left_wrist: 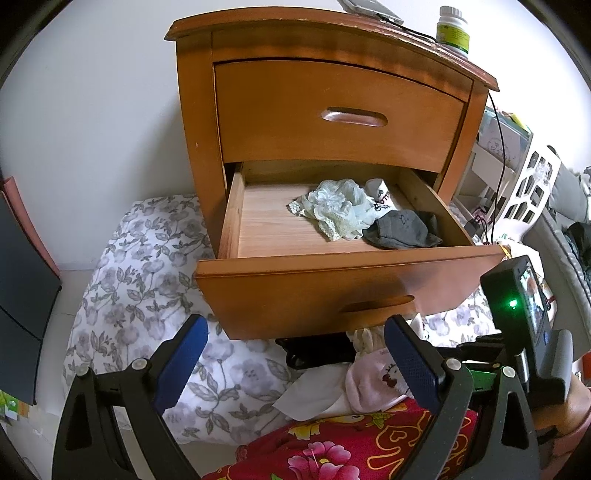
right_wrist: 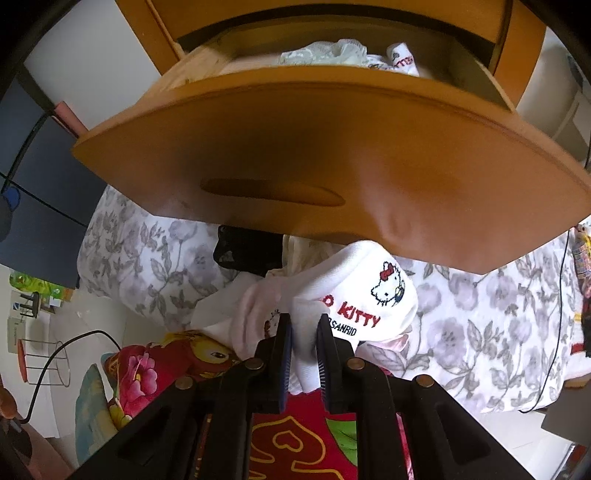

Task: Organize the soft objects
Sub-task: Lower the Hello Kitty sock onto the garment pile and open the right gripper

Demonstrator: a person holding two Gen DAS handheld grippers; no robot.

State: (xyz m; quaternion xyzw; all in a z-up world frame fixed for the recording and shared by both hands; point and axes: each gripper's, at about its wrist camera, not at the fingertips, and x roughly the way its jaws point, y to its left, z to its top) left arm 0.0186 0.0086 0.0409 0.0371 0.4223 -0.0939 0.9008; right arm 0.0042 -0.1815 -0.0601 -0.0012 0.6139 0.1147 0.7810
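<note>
Two drawers (left_wrist: pixel 340 110), three garments (left_wrist: pixel 334 208) inside.

A wooden nightstand (left_wrist: pixel 332 92) stood against the wall with its lower drawer (left_wrist: pixel 314 284) pulled out over the bed's floral sheet (left_wrist: pixel 140 266); in the drawer's right half a lace garment (left_wrist: pixel 332 208) lay left of a rolled sock (left_wrist: pixel 382 197), with a pair of socks (left_wrist: pixel 404 229) in front of both. On the nightstand's top, a bottle (left_wrist: pixel 452 27) stood at the right rear corner. Below the drawer front, on the bed, a Hello Kitty sock (right_wrist: pixel 354 299) lay between the pads of the right gripper (right_wrist: pixel 304 325), with a lace-edged garment (right_wrist: pixel 247 247) behind it under the drawer and a patterned blanket (right_wrist: pixel 295 435) nearer the camera, while the left gripper (left_wrist: pixel 295 339) hung spread before the drawer front.
</note>
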